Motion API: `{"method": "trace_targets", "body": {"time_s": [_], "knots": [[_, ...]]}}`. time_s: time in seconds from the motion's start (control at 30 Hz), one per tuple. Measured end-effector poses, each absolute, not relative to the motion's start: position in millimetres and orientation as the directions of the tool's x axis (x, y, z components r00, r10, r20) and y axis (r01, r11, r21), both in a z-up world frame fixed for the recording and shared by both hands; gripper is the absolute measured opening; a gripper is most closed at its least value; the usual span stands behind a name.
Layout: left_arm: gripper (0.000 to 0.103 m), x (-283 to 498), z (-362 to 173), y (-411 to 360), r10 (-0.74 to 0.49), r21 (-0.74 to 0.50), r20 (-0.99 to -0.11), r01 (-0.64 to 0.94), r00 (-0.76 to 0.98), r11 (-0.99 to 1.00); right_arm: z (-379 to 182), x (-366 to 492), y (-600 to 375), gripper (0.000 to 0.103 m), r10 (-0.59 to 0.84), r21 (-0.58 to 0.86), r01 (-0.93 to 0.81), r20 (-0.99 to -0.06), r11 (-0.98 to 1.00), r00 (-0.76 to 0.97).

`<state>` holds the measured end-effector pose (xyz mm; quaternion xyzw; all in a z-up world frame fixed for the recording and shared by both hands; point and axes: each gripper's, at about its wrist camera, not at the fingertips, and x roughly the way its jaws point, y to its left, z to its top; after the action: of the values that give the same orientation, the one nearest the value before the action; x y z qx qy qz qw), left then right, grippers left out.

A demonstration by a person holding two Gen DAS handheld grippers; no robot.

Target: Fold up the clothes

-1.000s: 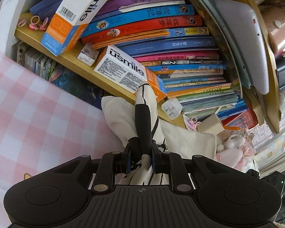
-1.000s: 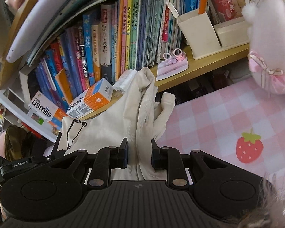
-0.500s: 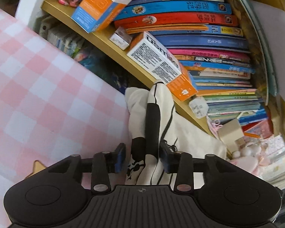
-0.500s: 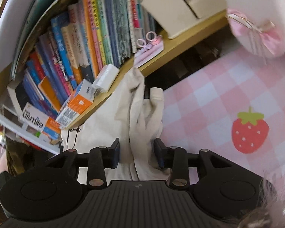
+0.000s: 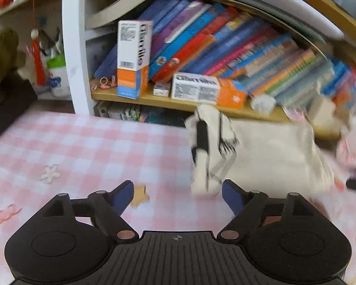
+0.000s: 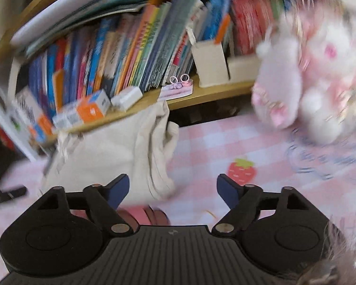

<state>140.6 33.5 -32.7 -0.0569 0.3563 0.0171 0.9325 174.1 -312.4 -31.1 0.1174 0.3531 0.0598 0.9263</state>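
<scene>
Only one garment point(image 5: 273, 156) is in play: a cream piece with black print, lying bunched on the pink checked cloth point(image 5: 87, 147) right against the foot of the bookshelf point(image 5: 178, 103). Its printed end stands up in a small heap just ahead of the left gripper point(image 5: 178, 196), and its plain end point(image 6: 121, 147) spreads ahead of the right gripper point(image 6: 173, 190).

Two grippers show, one per view. Both have their jaws spreading apart at this moment. Neither pair of pads presses on the fabric; the left jaws frame bare cloth, with the heap just past the right-hand pad, and the garment's near corner lies loose in the right gripper's gap.

Two orange-and-white boxes sit on the shelf: one upright point(image 5: 134, 59), one lying flat point(image 5: 208, 90). Behind them leans a long row of books point(image 5: 225, 45), too blurred to count. One pale pen holder point(image 6: 210, 63) stands further along the shelf. One plush toy point(image 6: 315, 80), white and pink, crowds the right side of the cloth beside a single printed strawberry point(image 6: 241, 169). The shelf edge hems the garment in behind.
</scene>
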Motion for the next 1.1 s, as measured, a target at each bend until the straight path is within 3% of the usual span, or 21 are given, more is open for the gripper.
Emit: {"method": "trace_targets", "body": {"time_s": [0.13, 0.53, 0.77, 1.1], "knots": [[0.093, 103.6, -28.5, 15.9, -0.015, -0.073, -0.657, -0.044, 0.754, 0.996, -21.7, 133.3, -295.7, 0.087, 0.122, 0.111, -0.067, -0.618, 0.992, 0.777], [0.096, 31.2, -19.7, -22.9, 0.043, -0.072, -0.637, -0.114, 0.769, 0.991, -13.3, 44.8, -256.8, 0.103, 0.125, 0.018, -0.144, -0.603, 0.989, 0.787], [0.097, 3.8, -22.6, -40.8, 0.047, -0.058, -0.650, -0.111, 0.759, 0.992, -13.3, 12.1, -262.2, 0.103, 0.116, 0.077, -0.087, -0.607, 0.993, 0.786], [0.097, -7.6, -27.3, -51.9, 0.069, -0.022, -0.656, -0.110, 0.752, 0.994, -18.1, -11.3, -260.0, 0.103, 0.109, 0.048, -0.101, -0.617, 0.994, 0.779]]}}
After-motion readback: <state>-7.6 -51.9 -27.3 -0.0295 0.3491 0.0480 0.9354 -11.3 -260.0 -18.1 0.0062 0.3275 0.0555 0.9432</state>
